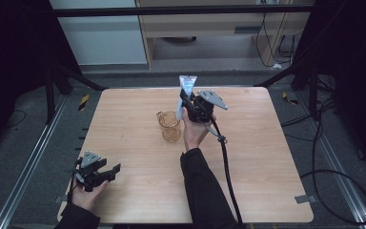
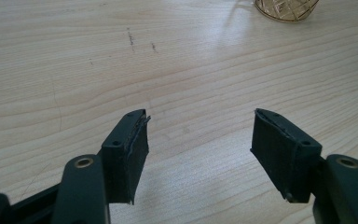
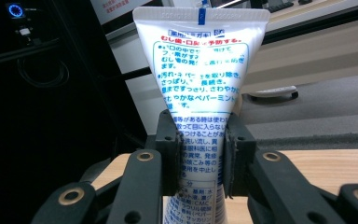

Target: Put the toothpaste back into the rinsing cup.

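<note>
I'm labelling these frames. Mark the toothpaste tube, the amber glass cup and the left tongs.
toothpaste tube (image 3: 200,60): right gripper view, on its printed white body above the jaws.
amber glass cup (image 1: 169,127): high view, on its side wall.
left tongs (image 2: 198,149): left gripper view, midway between the open fingertips.

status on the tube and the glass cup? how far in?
Done: the right gripper has the toothpaste tube clamped between its fingers, lifted off the table beside the glass cup.
In hand: tube held upright, crimped end up.
Left: likely placing it in the cup, which looks empty. Left gripper is open, idle.
</note>
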Motion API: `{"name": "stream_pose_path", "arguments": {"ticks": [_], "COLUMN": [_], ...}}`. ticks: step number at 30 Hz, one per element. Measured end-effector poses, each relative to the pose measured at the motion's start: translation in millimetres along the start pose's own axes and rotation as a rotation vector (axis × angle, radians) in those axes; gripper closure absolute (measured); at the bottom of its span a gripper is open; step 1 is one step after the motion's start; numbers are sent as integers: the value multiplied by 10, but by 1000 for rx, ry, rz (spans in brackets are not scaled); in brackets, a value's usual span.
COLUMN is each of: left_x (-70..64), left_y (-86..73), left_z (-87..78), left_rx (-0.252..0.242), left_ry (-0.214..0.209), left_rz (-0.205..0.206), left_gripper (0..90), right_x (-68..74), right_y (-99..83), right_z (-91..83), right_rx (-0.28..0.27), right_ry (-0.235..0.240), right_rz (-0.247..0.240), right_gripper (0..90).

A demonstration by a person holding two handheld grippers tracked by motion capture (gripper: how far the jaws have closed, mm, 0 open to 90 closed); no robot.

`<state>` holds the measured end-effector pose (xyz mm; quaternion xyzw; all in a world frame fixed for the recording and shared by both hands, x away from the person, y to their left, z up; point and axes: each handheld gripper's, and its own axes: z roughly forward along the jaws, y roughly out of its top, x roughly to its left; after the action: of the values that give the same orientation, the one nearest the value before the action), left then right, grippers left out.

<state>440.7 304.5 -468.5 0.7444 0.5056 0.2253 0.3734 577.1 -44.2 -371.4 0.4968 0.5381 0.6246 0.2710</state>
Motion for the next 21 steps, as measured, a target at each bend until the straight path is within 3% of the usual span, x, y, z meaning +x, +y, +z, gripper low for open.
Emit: {"name": "stream_pose_path", "arguments": {"ticks": [13,21], "left_x": [10,5], "left_y": [4,10], "left_z": [5,0], "left_rx": [-5,-6], "left_ry": [-1,-2], "left_rz": [-2,1], "left_gripper": [354,354], "right_x": [64,144], "right_y": [-157,-269], "right_z": [214,338], "right_rx": [16,50], "right_ry": [10,22], "right_rz": [41,38], "right_gripper": [721,720]}}
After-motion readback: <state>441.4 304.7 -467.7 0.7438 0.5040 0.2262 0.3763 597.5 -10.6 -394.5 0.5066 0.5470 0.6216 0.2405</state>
